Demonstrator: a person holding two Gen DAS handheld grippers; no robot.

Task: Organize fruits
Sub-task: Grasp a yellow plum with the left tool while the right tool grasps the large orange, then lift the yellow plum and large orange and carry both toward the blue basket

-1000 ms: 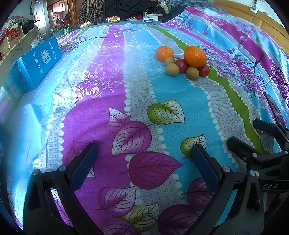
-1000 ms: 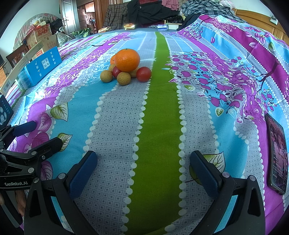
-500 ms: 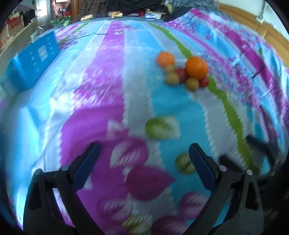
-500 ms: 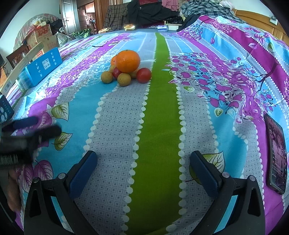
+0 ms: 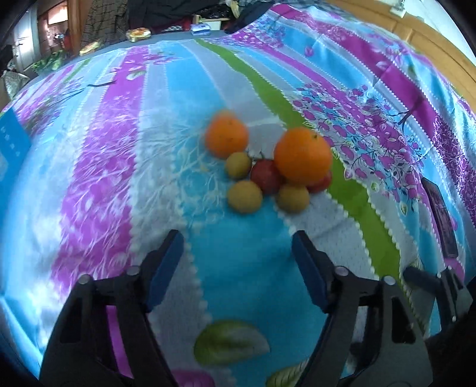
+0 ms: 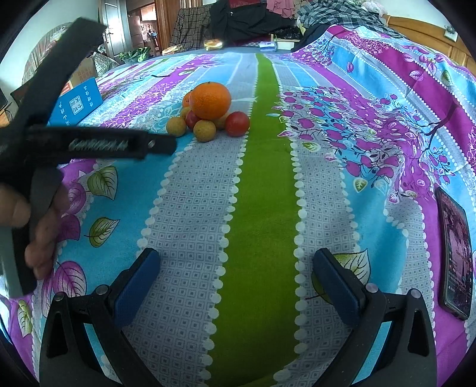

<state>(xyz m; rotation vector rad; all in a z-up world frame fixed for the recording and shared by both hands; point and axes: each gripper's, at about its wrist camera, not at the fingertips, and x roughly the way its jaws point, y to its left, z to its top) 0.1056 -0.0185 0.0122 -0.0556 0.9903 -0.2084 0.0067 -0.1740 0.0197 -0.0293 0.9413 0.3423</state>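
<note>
A cluster of fruit lies on the patterned bedspread: a big orange [image 5: 302,158] [image 6: 210,100], a smaller orange [image 5: 226,137], a red tomato [image 5: 266,176], another tomato [image 6: 236,123], and small yellow fruits [image 5: 244,196] [image 5: 293,197] [image 6: 204,130]. My left gripper [image 5: 238,268] is open and empty, just short of the yellow fruits. It also shows at the left of the right wrist view [image 6: 89,143]. My right gripper [image 6: 238,282] is open and empty, well back from the cluster.
A dark phone [image 6: 456,256] [image 5: 439,217] lies on the bedspread at the right. A blue box [image 6: 78,102] stands at the left edge. Clothes and clutter [image 6: 253,20] lie beyond the far edge. A wooden headboard [image 5: 416,38] runs along the right.
My left gripper has moved forward and right, close up to the fruit cluster. It has come further into the right wrist view. My right gripper has stayed put.
</note>
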